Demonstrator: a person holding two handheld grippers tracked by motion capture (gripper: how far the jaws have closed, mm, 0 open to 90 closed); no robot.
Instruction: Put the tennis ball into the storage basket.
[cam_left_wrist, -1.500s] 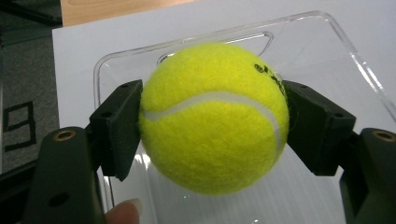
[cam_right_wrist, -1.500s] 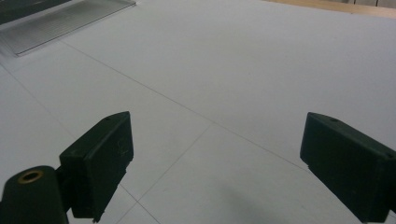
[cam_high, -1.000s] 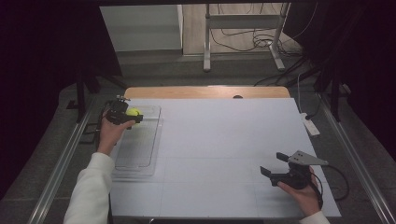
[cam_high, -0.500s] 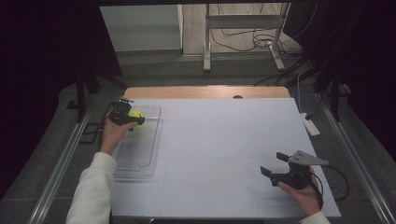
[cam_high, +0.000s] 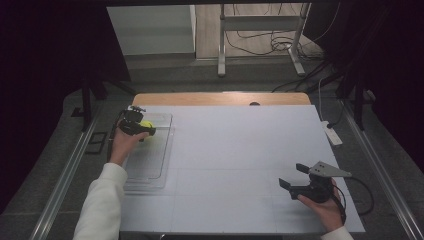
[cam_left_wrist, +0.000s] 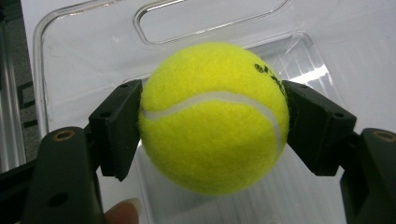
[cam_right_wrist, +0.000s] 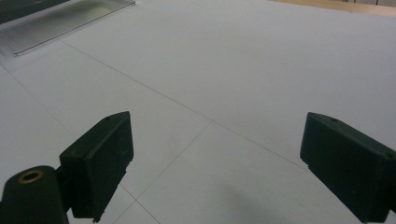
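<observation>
The white surface (cam_high: 240, 165) has a brown wooden edge (cam_high: 220, 98) at the far side. Around it the grey floor (cam_high: 165, 75) looks dim, with dark curtains (cam_high: 45, 75). Cables (cam_high: 260, 42) lie under a metal stand (cam_high: 260, 22).

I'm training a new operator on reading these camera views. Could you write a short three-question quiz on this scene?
1. True or false: the left gripper is shut on the fuzzy yellow tennis ball.
2. What lies under the ball: (a) a wooden box, (b) a clear plastic tray, (c) a metal bowl?
3. What is between the jaws of the right gripper?

Key:
1. True; both pads press its sides.
2. b, the clear plastic tray.
3. Nothing; the jaws stand open over the white table.
</observation>
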